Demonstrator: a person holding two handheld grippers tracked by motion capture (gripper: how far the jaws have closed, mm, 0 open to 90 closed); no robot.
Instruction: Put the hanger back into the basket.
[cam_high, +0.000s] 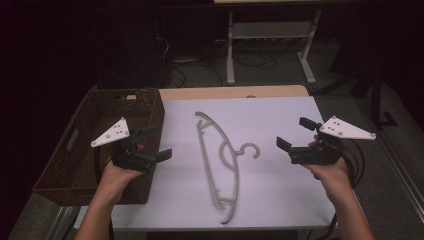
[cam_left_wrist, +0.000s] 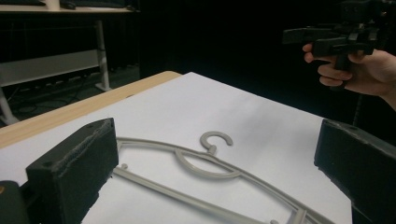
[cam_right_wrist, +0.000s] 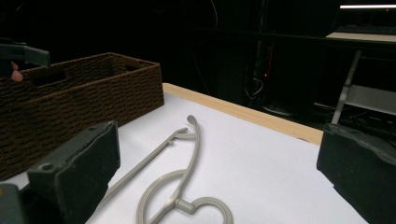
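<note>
So you've got the grey plastic clothes hanger lying flat on the white-topped bench, right in the middle of the high view. Its long axis runs from the upper middle of the frame down toward the bottom edge, and the hook curls out to the right side.

Your left claw sits at the left of the frame, jaws spread wide, nothing in them. Your right claw is over at the right, also spread and empty. Both hover above the bench, apart from the hanger, each pointing inward at it.

Here's the bit that matters: the hook points at your right claw, so I'd say the right is the nearer one for the hook end, while the left faces the straight bar side. In the right gripper view the hook sits low in the frame between the jaws.

The dark brown woven basket takes up the left of the frame, just beside and under your left hand. Nothing lies between either claw and the hanger, so the path looks open.
</note>
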